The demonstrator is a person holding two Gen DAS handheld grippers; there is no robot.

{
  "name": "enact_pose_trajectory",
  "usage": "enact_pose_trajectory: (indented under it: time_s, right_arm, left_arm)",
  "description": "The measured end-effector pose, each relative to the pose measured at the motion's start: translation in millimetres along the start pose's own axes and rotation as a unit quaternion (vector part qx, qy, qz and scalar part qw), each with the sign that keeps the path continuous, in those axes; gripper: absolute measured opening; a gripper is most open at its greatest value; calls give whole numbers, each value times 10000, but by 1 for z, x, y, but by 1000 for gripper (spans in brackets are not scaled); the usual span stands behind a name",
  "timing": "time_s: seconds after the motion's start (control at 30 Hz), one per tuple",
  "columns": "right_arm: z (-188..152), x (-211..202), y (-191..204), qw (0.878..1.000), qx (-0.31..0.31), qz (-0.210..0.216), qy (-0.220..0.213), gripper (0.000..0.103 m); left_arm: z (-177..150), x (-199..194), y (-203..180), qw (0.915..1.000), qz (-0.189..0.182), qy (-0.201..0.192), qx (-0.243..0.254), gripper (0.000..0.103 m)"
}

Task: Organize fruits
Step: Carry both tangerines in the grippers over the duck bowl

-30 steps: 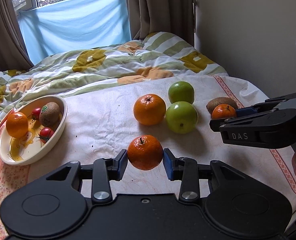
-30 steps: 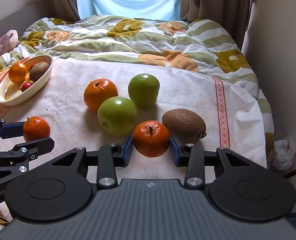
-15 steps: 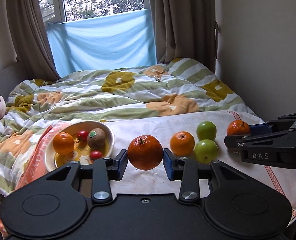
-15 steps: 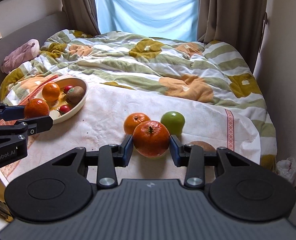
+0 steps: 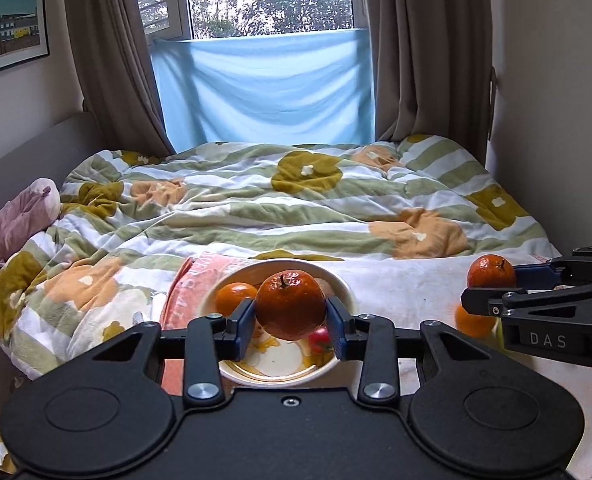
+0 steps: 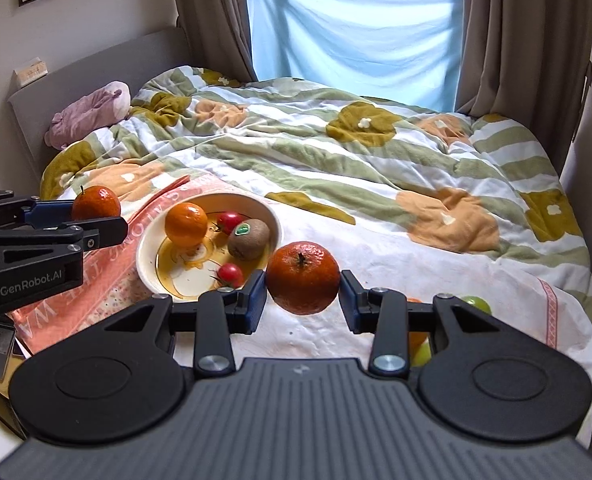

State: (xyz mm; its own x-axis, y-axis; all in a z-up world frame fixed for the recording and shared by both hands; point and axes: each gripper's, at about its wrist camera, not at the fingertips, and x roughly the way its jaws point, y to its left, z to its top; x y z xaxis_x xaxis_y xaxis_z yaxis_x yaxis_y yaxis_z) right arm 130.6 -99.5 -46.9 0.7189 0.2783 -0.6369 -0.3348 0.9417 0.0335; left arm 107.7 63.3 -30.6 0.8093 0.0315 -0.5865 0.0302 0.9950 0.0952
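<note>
My left gripper (image 5: 290,312) is shut on an orange tangerine (image 5: 290,305) and holds it in the air above the white bowl (image 5: 346,286). My right gripper (image 6: 302,280) is shut on a second tangerine (image 6: 302,276), held above the cloth just right of the bowl (image 6: 145,248). The bowl holds an orange (image 6: 185,220), a kiwi (image 6: 248,238) and two cherry tomatoes (image 6: 230,274). In the right wrist view the left gripper (image 6: 95,220) with its tangerine is at the far left. In the left wrist view the right gripper (image 5: 492,280) is at the right.
A white cloth (image 6: 436,272) covers the bed's near end, with an orange-patterned towel (image 6: 111,280) under the bowl. A green apple (image 6: 476,303) and an orange (image 5: 474,322) lie on the cloth at the right. A striped flowered duvet (image 5: 296,200) lies behind. A wall is at the right.
Both grippers rose with their tangerines and moved left toward the bowl. The left one went from above the cloth to over the bowl.
</note>
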Motion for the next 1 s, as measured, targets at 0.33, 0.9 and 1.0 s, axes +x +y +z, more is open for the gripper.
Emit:
enact_pose_trajectory:
  time_s: [0.33,0.9,1.0]
  right_arm:
    - [23,60,66,9997,-66,-28,251,54]
    - [10,148,114,9966,8,-164,810,54]
    - [7,155,116,9960,-1,-206,864,54]
  left_arm:
    - [1,58,65,9991,-177,372,28,42]
    - [-22,159,91,9894,-652,1142,615,42]
    - [-24,168,90,9871,-710,1257,689,42]
